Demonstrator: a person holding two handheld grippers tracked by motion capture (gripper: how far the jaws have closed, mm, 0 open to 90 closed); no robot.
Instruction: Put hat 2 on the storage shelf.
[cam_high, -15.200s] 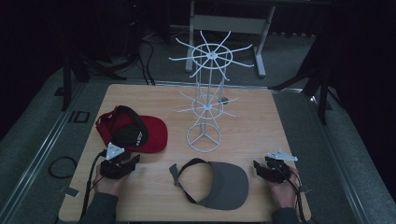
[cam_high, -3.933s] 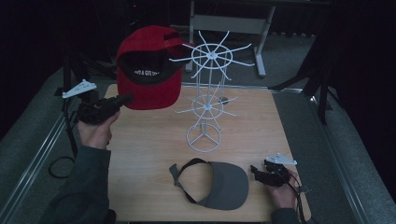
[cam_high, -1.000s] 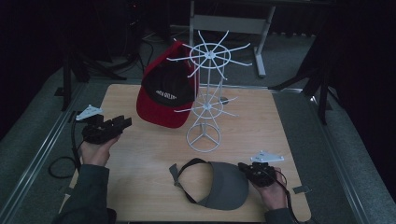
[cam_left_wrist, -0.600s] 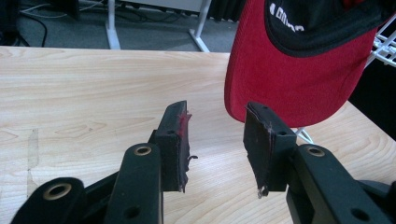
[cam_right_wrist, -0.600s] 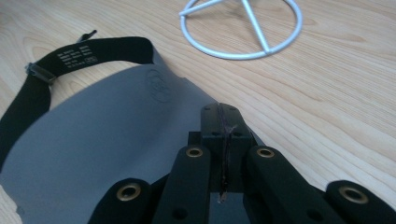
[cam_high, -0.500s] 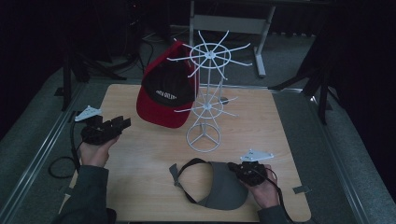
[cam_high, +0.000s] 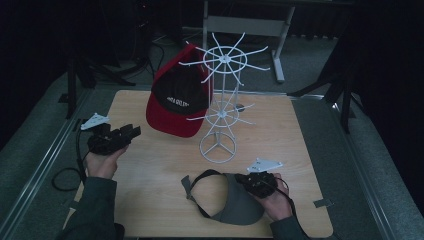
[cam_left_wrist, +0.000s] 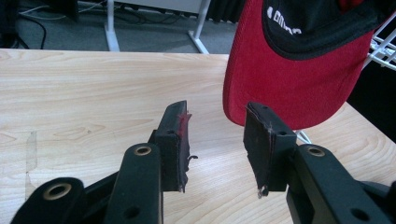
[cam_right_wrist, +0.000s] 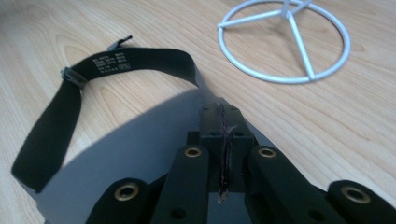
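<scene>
Your right tongs sit pressed together over the grey visor, just before the white rack; your left tongs gape empty beside the rack-hung red cap.

Grey metal frame behind table; cables on floor.

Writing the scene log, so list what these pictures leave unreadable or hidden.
- Red cap: its white lettering is too small in the high view, and cut off by the top edge in the left gripper view.
- Grey visor: whether the right tongs pinch its brim is hidden by their shut jaws.
- Strap label: print blurred.
</scene>
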